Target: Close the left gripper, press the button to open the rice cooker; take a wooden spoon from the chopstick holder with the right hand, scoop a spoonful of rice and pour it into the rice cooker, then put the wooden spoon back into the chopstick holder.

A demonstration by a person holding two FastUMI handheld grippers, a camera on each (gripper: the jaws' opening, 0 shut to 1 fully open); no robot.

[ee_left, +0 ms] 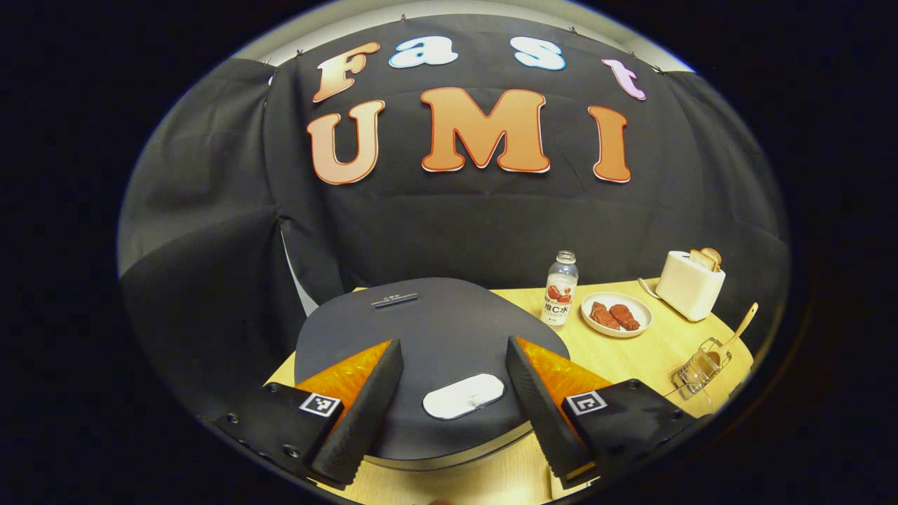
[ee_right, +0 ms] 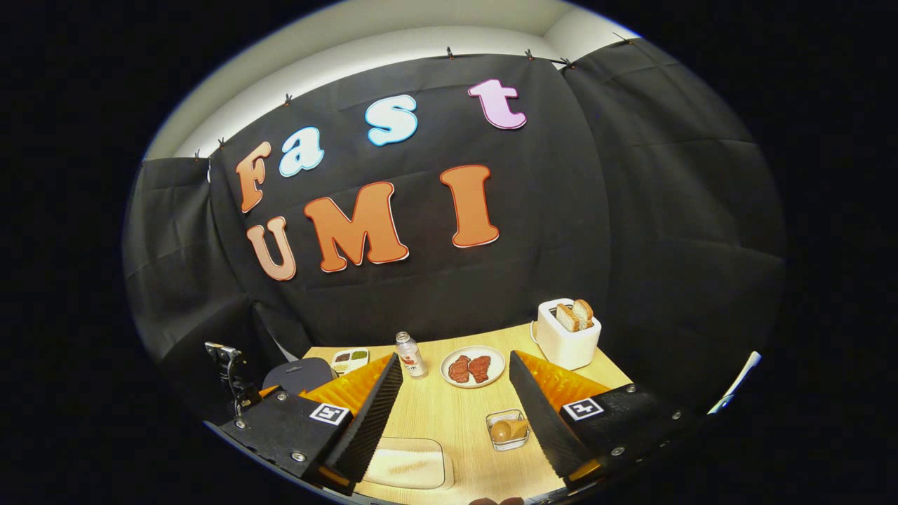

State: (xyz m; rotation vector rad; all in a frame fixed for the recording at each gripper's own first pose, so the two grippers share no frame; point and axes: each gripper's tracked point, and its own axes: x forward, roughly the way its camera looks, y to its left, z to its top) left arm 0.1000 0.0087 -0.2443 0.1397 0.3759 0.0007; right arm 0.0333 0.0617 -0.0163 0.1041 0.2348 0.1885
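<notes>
Left hand-held gripper (ee_left: 454, 400) sits nearest in the left gripper view, fingers spread wide, holding nothing, hovering over the rice cooker (ee_left: 428, 344). Cooker lid is down, dark grey, with a white oval button (ee_left: 464, 396) showing between the two fingers, not touched. Cooker sits at the near left end of the table (ee_left: 631, 358).

Right hand-held gripper (ee_right: 449, 414) in the right gripper view is also spread, empty, above the table (ee_right: 449, 414). Cooker (ee_right: 305, 375) shows here at far left, partly behind the left finger.

Toaster (ee_left: 691, 284), white, stands at the far right with bread slices (ee_left: 707, 258) sticking up; seen again in the right gripper view (ee_right: 565, 340). Plate (ee_left: 617, 314) with two red pieces lies just left of the toaster; bottle (ee_left: 561, 289) stands upright left of the plate. Same plate (ee_right: 472, 366) and bottle (ee_right: 409, 354) in the right gripper view.

Rice tray (ee_right: 410, 463), pale, shallow, lies near the right gripper's left finger. Small dish (ee_right: 349, 359) with compartments lies behind the cooker.

Holder (ee_left: 701, 368), wire, stands at the table's right edge with the wooden spoon (ee_left: 736, 330) in it, handle tilted up to the right. In the right gripper view the holder (ee_right: 508, 429) lies between the fingers, spoon (ee_right: 508, 429) inside.
</notes>
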